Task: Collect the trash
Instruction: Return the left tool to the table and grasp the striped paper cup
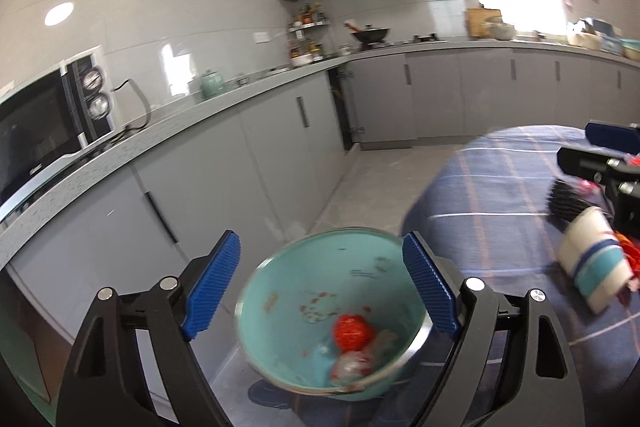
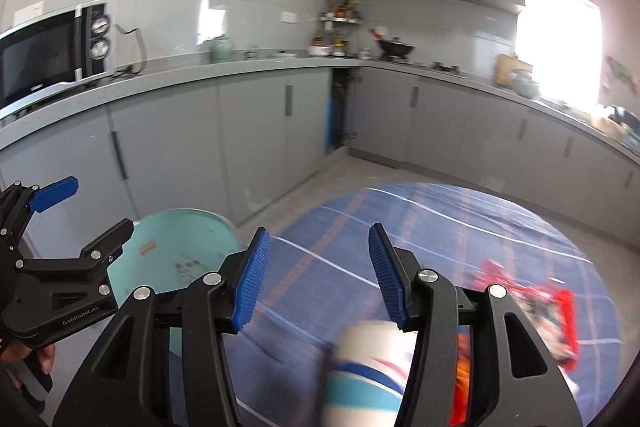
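A teal trash bin (image 1: 320, 311) stands on the floor at the table's edge, with red (image 1: 351, 331) and clear crumpled wrappers inside. My left gripper (image 1: 320, 283) is open above the bin, jaws either side of its rim. The bin also shows in the right wrist view (image 2: 176, 251). A white paper cup with blue and teal stripes (image 2: 368, 371) lies on its side on the blue plaid tablecloth (image 2: 440, 227), just below my right gripper (image 2: 316, 271), which is open and empty. Red wrappers (image 2: 548, 315) lie to its right. The cup shows in the left view (image 1: 596, 259).
Grey kitchen cabinets run along the left and back walls (image 2: 256, 131). A microwave (image 1: 44, 131) sits on the counter at left. A wok (image 2: 396, 47) stands on the stove in the far corner. Grey tiled floor (image 1: 372, 171) lies between table and cabinets.
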{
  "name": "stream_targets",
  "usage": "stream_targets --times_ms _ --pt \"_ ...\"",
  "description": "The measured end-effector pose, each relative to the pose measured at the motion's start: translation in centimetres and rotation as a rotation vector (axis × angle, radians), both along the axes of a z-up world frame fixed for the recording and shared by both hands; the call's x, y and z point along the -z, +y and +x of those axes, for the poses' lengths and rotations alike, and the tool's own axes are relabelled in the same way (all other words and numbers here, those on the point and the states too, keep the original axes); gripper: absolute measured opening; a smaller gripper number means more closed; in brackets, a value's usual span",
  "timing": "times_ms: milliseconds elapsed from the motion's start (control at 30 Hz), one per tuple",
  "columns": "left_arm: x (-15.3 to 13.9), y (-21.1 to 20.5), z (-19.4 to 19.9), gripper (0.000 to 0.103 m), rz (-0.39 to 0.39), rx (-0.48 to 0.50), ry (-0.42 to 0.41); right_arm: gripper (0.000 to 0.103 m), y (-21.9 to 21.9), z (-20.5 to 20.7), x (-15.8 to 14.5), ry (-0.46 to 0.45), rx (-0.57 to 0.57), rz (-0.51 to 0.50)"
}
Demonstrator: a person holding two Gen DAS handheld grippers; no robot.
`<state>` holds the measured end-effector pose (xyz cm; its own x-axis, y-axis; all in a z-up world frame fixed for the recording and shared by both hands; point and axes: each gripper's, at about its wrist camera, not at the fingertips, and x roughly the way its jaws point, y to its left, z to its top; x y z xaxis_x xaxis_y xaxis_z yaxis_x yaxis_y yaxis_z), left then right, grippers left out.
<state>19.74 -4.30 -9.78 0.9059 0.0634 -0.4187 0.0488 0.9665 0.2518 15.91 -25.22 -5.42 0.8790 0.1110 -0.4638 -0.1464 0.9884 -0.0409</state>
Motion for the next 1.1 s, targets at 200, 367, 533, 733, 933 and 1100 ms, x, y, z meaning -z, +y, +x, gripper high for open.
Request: stream_targets --times_ms 200,367,533,733,933,1100 --pt "0.5 -5.7 -1.6 0.092 0.007 0.109 0.01 0.06 -6.6 -3.6 0.3 0.005 0.129 0.007" --pt "1.0 -10.0 -2.7 0.097 -0.015 0.188 0.027 0.063 -11.1 -6.3 1.6 0.009 0.231 -0.019" --pt "1.6 -14.3 -3.2 0.097 -0.041 0.258 0.058 0.064 -15.0 -8.2 3.2 0.031 0.324 -0.005" --pt "3.7 -18.2 -3.3 0.097 0.003 0.297 0.1 0.064 -17.4 -9.4 5.2 0.051 0.369 0.018" --pt "5.4 -18.6 -2.3 0.097 0.027 0.278 0.152 0.067 -18.6 -9.9 6.6 0.054 0.379 0.051" --pt "6.4 -18.3 -1.6 0.095 -0.007 0.285 0.211 0.069 -18.8 -9.7 6.7 0.061 0.382 0.072"
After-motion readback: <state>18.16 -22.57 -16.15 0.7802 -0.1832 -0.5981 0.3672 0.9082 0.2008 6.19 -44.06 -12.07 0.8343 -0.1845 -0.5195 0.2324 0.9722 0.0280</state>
